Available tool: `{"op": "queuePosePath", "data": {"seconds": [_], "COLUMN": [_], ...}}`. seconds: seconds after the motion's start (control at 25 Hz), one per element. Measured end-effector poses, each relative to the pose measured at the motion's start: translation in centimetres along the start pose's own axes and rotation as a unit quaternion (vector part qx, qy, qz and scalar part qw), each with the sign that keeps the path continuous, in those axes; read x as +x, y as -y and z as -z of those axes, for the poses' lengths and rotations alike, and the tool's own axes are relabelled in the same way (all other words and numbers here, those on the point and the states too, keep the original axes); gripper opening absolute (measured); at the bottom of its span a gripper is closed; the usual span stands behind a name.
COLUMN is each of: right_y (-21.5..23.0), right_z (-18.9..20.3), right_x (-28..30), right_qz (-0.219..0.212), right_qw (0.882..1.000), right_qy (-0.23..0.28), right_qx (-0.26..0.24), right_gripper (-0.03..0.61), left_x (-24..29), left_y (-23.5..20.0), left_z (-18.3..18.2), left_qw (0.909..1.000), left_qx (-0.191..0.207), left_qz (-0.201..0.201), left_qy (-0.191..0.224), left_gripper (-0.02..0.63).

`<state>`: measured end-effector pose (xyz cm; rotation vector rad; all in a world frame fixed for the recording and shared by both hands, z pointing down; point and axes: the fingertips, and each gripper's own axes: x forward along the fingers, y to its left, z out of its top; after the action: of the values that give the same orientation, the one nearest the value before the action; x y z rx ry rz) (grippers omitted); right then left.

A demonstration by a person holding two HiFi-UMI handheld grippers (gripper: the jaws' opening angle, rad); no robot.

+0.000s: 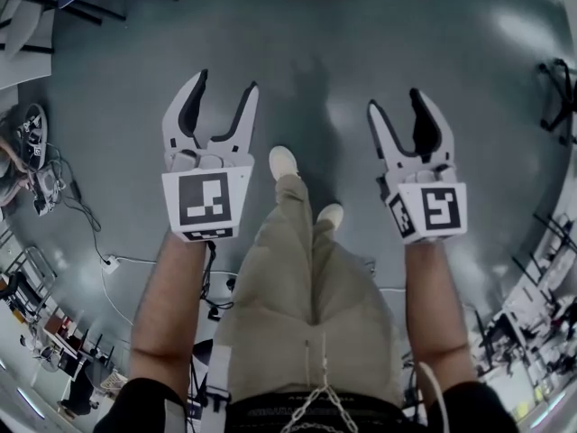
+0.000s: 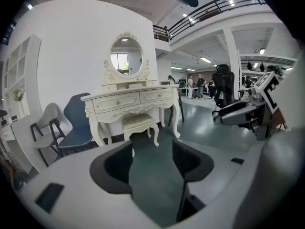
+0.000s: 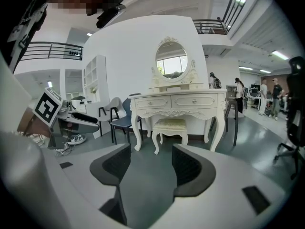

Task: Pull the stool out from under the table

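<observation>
While both sets of jaws stand spread and empty, white left gripper point(image 1: 225, 84) and white right gripper point(image 1: 395, 102) hover over glossy grey floor point(image 1: 315, 34). Approach step, nothing grasped. Cream cushioned carved-leg stool point(image 3: 170, 125) sits tucked under ornate white dressing table point(image 3: 176, 100), well ahead. Next: close in, lower, clamp the seat edge

Both bare forearms reach forward, side by side and well apart. The left gripper point(image 1: 225, 84) leads the left forearm point(image 1: 167, 305), its jaws spread wide in a V and angled downward. The right gripper point(image 1: 395, 100) sits alongside on the right forearm point(image 1: 439, 305), its jaws likewise apart, gripping nothing.
</observation>
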<state>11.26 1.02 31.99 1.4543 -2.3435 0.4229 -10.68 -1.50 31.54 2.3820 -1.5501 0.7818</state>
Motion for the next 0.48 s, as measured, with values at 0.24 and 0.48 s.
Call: {"op": "queuePosePath", "data": {"seconds": [0.24, 0.48], "right_y": [0.6, 0.3], "right_z": [-0.2, -1.8], "right_x": [0.0, -0.4], "right_qz": [0.004, -0.002], "right_qw": [1.000, 1.000], "right_qy": [-0.002, 0.011], "right_qx": [-0.007, -0.004], "right_gripper": [0.249, 0.249], "left_x": [0.6, 0.4], "left_y": [0.9, 1.3], "left_z": [0.2, 0.9], "left_qw": [0.9999, 0.9996], "left_qx": [-0.005, -0.009], "left_qz": [0.015, 0.026], "left_qy": [0.003, -0.004], "left_gripper": [0.250, 0.250]}}
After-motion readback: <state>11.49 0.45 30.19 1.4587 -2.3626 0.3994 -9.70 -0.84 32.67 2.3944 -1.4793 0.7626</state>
